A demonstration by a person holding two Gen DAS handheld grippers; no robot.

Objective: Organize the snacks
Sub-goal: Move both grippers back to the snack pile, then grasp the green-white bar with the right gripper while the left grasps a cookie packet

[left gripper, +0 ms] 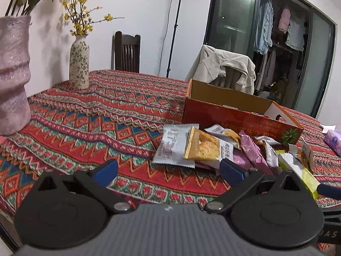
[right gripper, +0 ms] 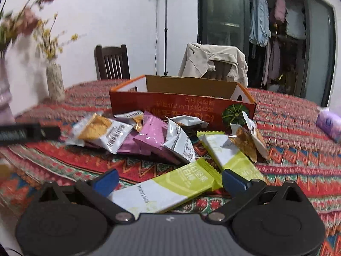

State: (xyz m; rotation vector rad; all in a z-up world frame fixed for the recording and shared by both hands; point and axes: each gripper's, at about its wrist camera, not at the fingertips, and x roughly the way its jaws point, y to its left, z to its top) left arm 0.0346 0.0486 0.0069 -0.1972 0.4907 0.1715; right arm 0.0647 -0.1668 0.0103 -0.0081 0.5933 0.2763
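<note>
A pile of snack packets lies on the patterned tablecloth in front of an open orange cardboard box point(left gripper: 238, 123) point(right gripper: 181, 104). The pile holds white-and-gold cookie packets point(left gripper: 202, 146) point(right gripper: 100, 132), pink packets point(right gripper: 152, 134) and green-and-white packets point(right gripper: 170, 187). My left gripper point(left gripper: 168, 170) is open and empty, low over the cloth just left of the pile. My right gripper point(right gripper: 169, 179) is open, with the nearest green-and-white packet lying between its fingers, not gripped. The left gripper's body point(right gripper: 27, 132) shows at the left edge of the right wrist view.
A large pink vase point(left gripper: 12, 74) and a floral ceramic vase point(left gripper: 79, 61) stand at the table's left. A purple tissue pack point(right gripper: 328, 125) lies at the right. Chairs, one draped with a beige jacket point(left gripper: 223, 66), stand behind the table.
</note>
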